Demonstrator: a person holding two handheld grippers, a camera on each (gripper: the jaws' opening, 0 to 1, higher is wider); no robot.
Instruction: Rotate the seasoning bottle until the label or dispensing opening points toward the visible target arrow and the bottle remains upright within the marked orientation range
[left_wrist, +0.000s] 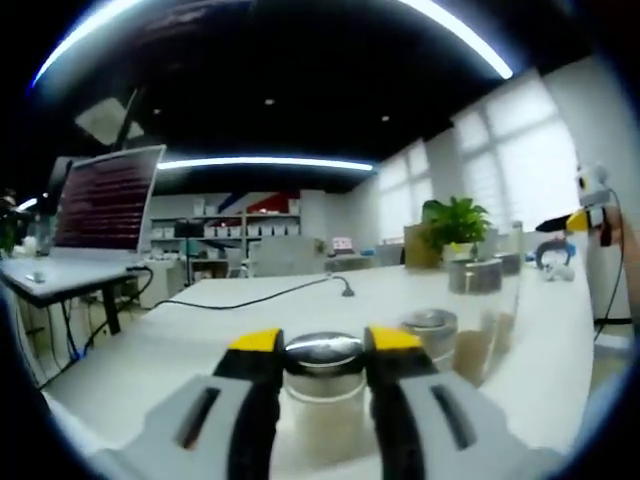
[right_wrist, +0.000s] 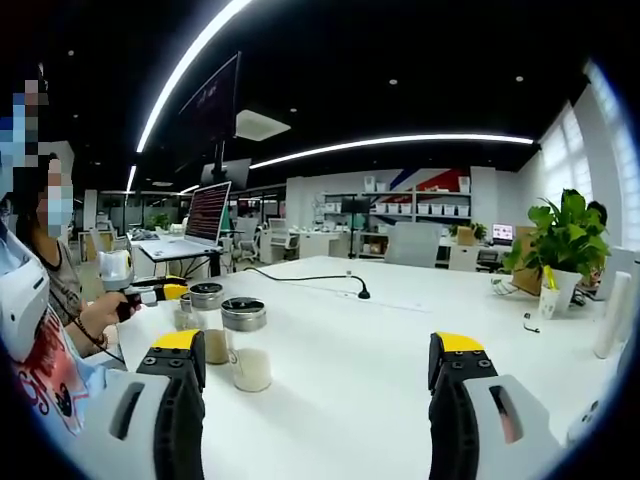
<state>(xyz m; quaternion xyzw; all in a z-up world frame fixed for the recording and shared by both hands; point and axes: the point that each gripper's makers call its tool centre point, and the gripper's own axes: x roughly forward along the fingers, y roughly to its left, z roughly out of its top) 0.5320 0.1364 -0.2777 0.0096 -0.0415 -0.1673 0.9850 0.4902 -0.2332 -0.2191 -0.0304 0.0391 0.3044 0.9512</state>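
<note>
A glass seasoning bottle with a shiny metal lid stands upright on the white table, close in front of the camera. My left gripper is shut on it, one yellow-tipped jaw pressed against each side just under the lid. A second bottle of the same kind stands just right of it. In the right gripper view both bottles stand at the left: the held one and the other, with the left gripper in a person's hand beside them. My right gripper is open over bare table, right of the bottles.
A black cable runs across the table behind the bottles. A potted plant and a metal-lidded jar stand at the far side. A laptop sits on a neighbouring desk. A person stands at the table's left edge.
</note>
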